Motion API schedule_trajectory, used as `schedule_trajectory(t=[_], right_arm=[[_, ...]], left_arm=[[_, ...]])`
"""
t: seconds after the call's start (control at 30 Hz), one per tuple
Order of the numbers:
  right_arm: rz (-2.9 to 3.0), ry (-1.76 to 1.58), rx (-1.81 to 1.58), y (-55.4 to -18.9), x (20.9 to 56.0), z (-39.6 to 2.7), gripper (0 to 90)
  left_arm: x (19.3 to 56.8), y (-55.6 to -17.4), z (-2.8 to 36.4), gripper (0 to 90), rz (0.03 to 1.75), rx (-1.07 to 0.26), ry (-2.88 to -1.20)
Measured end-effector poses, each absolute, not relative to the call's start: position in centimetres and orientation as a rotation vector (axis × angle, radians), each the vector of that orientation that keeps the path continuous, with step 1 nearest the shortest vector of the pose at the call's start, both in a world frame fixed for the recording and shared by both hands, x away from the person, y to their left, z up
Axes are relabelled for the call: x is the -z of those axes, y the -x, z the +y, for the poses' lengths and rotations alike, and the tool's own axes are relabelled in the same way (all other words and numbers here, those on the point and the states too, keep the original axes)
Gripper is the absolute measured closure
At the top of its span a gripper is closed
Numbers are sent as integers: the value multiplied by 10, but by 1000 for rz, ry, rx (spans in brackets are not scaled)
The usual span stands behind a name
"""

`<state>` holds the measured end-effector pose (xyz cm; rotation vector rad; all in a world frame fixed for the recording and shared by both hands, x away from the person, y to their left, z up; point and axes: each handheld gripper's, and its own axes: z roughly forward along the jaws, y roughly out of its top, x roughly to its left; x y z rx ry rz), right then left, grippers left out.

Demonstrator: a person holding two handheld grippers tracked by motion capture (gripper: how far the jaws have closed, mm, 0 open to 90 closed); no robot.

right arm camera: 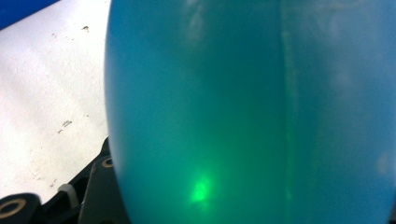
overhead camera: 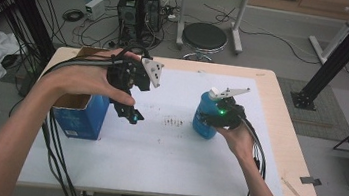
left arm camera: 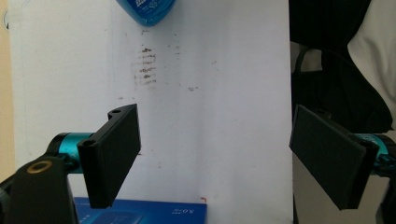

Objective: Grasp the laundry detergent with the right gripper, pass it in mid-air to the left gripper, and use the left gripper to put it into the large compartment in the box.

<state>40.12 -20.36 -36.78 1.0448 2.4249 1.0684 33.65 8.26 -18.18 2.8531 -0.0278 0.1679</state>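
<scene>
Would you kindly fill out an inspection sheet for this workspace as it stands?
Surface: white sheet over a wooden table, with dark smudges mid-sheet.
Job's things: blue bottle standing upright; open blue box at the left edge.
Clutter: nothing seen.
Grippers: left gripper wide open above the sheet; right gripper against the bottle, grip unclear.
Cables: black bundles trail off the front.
Surroundings: stool, computer tower, floor cables.
</scene>
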Motion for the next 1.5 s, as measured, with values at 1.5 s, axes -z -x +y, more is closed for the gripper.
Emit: schedule_trajectory(t=[1.5], right_arm=[[2819, -225, -1201, -378, 291, -152, 452]], left_arm=[[175, -364, 41, 165, 70, -152, -2757]])
